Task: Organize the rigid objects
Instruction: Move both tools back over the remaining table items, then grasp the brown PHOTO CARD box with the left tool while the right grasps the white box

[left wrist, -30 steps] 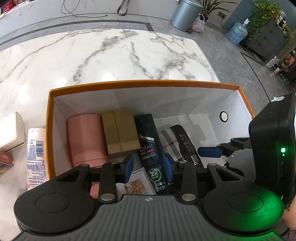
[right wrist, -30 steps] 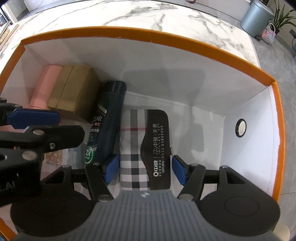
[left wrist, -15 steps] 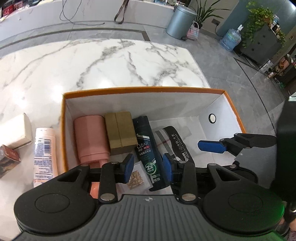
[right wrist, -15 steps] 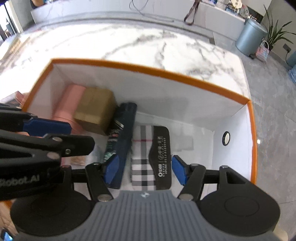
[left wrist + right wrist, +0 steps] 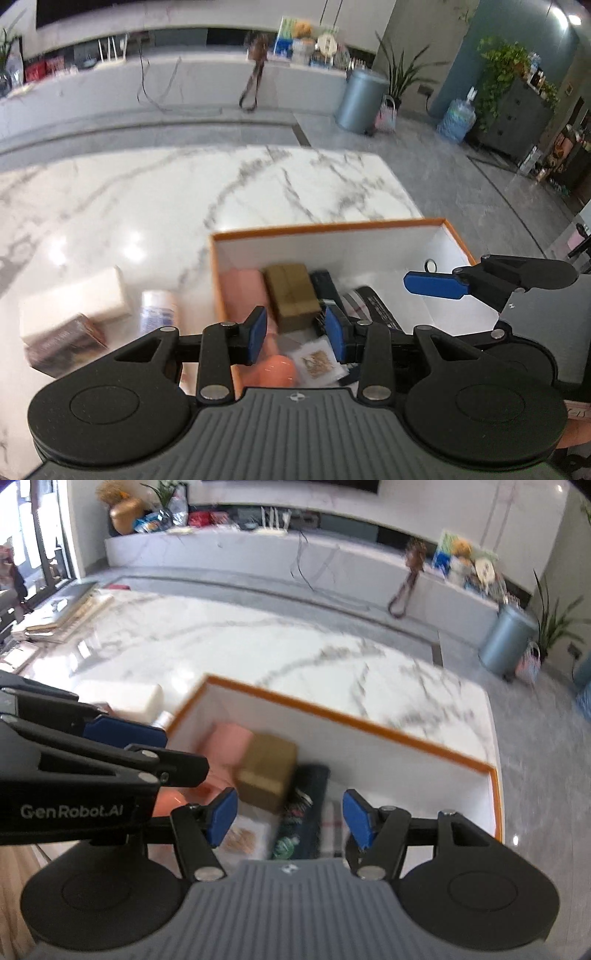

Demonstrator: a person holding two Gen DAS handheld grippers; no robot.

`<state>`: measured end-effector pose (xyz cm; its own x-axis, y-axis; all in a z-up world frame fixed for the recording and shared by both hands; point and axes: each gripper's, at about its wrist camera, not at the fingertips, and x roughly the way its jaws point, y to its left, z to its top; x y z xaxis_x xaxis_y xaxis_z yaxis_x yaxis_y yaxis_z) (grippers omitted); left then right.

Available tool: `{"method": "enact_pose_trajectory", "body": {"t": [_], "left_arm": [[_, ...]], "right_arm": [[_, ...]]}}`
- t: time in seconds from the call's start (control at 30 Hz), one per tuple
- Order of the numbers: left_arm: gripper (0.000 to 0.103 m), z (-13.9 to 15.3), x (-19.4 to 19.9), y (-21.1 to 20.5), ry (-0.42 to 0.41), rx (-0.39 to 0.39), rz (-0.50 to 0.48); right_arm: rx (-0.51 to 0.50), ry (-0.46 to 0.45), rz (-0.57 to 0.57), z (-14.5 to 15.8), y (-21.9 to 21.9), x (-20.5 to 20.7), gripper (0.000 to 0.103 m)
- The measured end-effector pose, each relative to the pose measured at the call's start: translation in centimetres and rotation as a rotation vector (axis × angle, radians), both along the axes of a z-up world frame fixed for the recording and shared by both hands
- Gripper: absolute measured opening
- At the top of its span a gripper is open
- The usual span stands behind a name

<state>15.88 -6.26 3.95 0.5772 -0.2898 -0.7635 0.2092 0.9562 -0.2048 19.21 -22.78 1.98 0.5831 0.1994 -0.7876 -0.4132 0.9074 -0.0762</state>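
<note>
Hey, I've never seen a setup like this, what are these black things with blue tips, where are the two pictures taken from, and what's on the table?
There is no robot here. A person holds a hand-held claw in each hand, and a wide-angle camera on each looks forward along its two blue-tipped fingers.

One picture comes from the left claw, the other from the right claw. Each also catches the other claw at its edge.

Both look down at a marble table with an orange-rimmed box. Inside lie a pink item, a tan box, a dark bottle and a plaid case. Beside the box, on the table, are a white box, a white bottle and a dark carton.

Both claws are open and hold nothing.
</note>
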Motion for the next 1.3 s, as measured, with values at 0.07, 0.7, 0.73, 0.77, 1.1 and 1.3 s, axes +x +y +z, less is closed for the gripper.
{"method": "enact_pose_trajectory", "body": {"t": [0.07,0.7,0.73,0.77,1.1,1.3], "left_arm": [[0.043,0.4,-0.4,1.0,-0.021,-0.008,0.006],[0.043,-0.3,-1.8,12.5,0.031,0.071,0.134],[0.043,-0.4,-1.9,13.2,0.024,0.082,0.145],[0.047,-0.6,-2.0,13.8,0.017,0.092,0.156],[0.062,-4.7,0.7,15.4,0.064,0.254,0.022],[0.064,-7.3,2.0,14.9,0.095,0.362,-0.083]], "right_arm": [[-0.003,-0.045,0.033,0.7,1.1,-0.7,0.063],[0.018,-0.023,0.273,0.8,11.7,-1.6,0.057],[0.026,-0.012,0.274,0.5,12.3,-1.5,0.056],[0.032,-0.002,0.276,0.3,12.8,-1.3,0.056],[-0.009,0.077,0.311,-2.9,16.5,0.6,0.05],[-0.036,0.121,0.331,-5.1,18.1,1.8,0.049]]}}
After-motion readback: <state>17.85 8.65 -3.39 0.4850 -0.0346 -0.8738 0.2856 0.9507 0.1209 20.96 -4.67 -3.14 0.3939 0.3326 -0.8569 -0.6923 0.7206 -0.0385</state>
